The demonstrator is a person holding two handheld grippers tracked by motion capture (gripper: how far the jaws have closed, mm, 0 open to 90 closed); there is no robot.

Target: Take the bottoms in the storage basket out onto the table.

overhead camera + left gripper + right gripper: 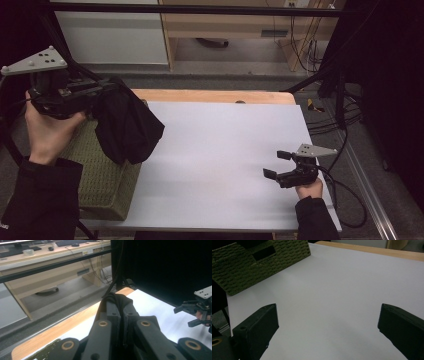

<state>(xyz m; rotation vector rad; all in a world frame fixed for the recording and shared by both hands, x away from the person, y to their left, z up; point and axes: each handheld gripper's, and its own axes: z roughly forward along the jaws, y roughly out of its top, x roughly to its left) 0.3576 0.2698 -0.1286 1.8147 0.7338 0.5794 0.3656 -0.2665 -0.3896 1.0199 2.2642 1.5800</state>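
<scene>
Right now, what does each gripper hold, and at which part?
The left gripper pinches the black cloth by its upper edge, so it hangs above the green basket. The right gripper holds nothing.

Left gripper (102,92) raised, jaws clamped, right gripper (276,164) low, jaws wide

A rectangular table with a smooth white top (220,145) and a light wooden far edge spans the middle of the high view. A green woven rectangular basket (102,182) sits on it, lower left of frame.
</scene>
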